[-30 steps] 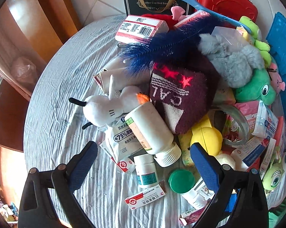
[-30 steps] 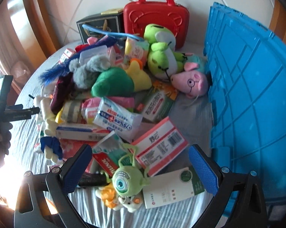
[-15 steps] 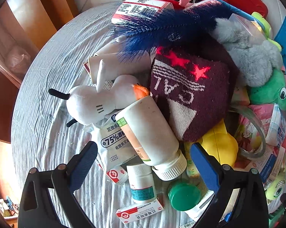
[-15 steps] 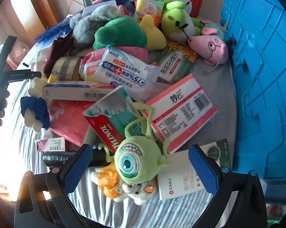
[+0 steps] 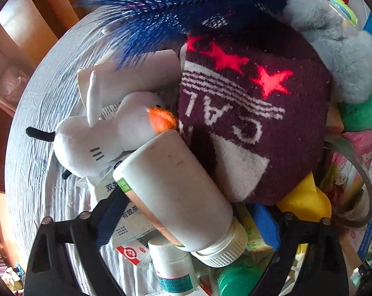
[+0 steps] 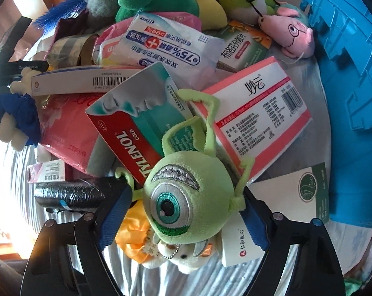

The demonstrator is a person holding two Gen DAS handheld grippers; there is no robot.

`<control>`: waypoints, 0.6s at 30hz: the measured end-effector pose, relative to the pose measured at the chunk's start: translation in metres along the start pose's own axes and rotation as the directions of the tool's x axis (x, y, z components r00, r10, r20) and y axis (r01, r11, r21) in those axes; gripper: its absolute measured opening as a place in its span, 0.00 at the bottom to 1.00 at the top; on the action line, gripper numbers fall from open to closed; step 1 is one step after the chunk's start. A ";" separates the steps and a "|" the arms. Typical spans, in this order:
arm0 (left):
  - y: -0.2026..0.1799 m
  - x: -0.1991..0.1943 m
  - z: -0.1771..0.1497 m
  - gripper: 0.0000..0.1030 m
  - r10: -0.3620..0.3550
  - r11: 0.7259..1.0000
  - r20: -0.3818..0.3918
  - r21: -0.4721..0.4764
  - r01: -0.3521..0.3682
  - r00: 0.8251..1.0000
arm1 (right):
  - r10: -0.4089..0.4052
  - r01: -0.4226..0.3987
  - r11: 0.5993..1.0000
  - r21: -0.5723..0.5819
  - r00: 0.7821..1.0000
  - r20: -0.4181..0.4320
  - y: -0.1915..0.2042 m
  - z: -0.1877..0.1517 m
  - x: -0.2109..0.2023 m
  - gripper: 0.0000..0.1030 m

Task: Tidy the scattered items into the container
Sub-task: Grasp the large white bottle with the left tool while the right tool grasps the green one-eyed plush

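In the left wrist view a big white pill bottle (image 5: pixel 173 187) lies slanted on the pile, cap toward the camera. My left gripper (image 5: pixel 188 217) straddles it with jaws closing; the left pad is at its side and a gap shows before the right pad. In the right wrist view a green one-eyed plush (image 6: pixel 186 197) sits between the fingers of my right gripper (image 6: pixel 186 222), whose jaws are closing too, the pads just short of squeezing it. The blue crate (image 6: pixel 346 49) stands at the right, beside the pile.
A maroon knit sock (image 5: pixel 247 123), white duck plush (image 5: pixel 104 135), blue feather brush (image 5: pixel 186 5) and a small bottle (image 5: pixel 173 266) crowd the left gripper. Medicine boxes (image 6: pixel 255 123), a wipes pack (image 6: pixel 166 46) and a pink pig plush (image 6: pixel 292 34) surround the right one. Grey cloth covers the round table (image 5: pixel 37 172).
Both grippers have come down onto the pile and their jaws have narrowed. The white bottle now lies between the left fingers, the green plush between the right ones.
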State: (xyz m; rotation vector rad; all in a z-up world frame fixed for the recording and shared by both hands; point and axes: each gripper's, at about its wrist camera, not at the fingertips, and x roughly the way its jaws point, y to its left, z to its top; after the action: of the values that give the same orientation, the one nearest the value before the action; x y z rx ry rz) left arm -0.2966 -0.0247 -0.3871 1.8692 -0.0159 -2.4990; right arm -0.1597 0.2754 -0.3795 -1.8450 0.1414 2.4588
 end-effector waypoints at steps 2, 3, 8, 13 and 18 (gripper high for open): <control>0.001 -0.004 -0.002 0.69 -0.017 1.000 0.006 0.009 0.017 1.000 | 0.003 -0.003 1.000 0.004 1.000 0.001 0.000 0.002 -0.002 0.65; 0.003 -0.006 -0.002 0.65 -0.025 1.000 0.009 0.007 0.025 1.000 | 0.004 -0.004 1.000 0.006 1.000 0.002 -0.001 0.003 -0.004 0.61; 0.014 -0.018 -0.004 0.56 -0.067 0.998 0.018 -0.017 0.067 0.998 | 0.010 -0.010 1.000 0.016 1.000 0.011 -0.002 0.002 -0.012 0.59; 0.024 -0.032 -0.004 0.53 -0.077 0.997 0.034 -0.028 0.078 0.996 | 0.013 -0.014 1.000 0.019 1.000 0.024 0.002 0.000 -0.021 0.59; 0.036 -0.044 -0.003 0.51 -0.082 0.995 0.054 -0.045 0.084 0.995 | 0.014 -0.015 1.000 0.025 0.999 0.043 0.002 -0.003 -0.031 0.59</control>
State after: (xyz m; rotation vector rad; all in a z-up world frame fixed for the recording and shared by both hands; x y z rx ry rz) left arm -0.2811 -0.0596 -0.3451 1.8229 0.1209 -2.5776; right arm -0.1486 0.2736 -0.3503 -1.7863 0.1835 2.4921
